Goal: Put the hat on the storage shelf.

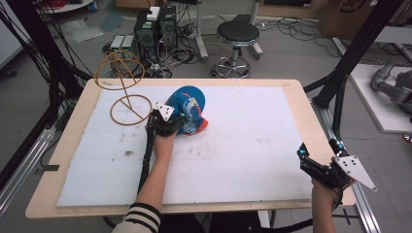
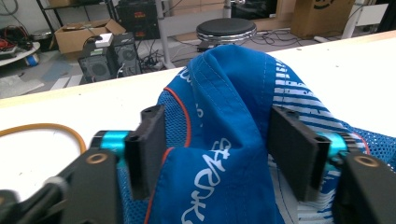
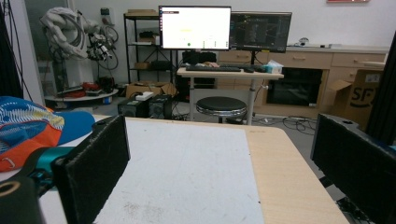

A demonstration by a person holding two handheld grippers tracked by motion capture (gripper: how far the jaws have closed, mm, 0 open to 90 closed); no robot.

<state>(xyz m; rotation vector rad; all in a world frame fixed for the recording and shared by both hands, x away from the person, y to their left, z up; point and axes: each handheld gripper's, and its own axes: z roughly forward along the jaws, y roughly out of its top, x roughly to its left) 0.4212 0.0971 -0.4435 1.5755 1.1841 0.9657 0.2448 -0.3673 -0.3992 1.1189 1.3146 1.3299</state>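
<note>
A blue cap [image 1: 192,109] with white print, mesh panels and an orange-red part lies left of centre on the white mat [image 1: 243,145]. My left gripper [image 1: 182,124] is at its near side. In the left gripper view the blue cap [image 2: 224,140] bulges up between the two black pads [image 2: 149,144], which press on it from both sides, so the left gripper [image 2: 217,149] is shut on it. My right gripper [image 1: 319,148] hovers open at the table's right front edge. Through the right gripper [image 3: 219,158], whose jaws stand wide apart with nothing between them, the cap [image 3: 28,126] shows far left.
A brown wire stand [image 1: 124,87] with a ring base and a looped top sits at the mat's back left, close to the cap; its ring [image 2: 46,128] shows left of my jaws. Beyond the table's far edge are a black stool [image 1: 237,36], computers and cables.
</note>
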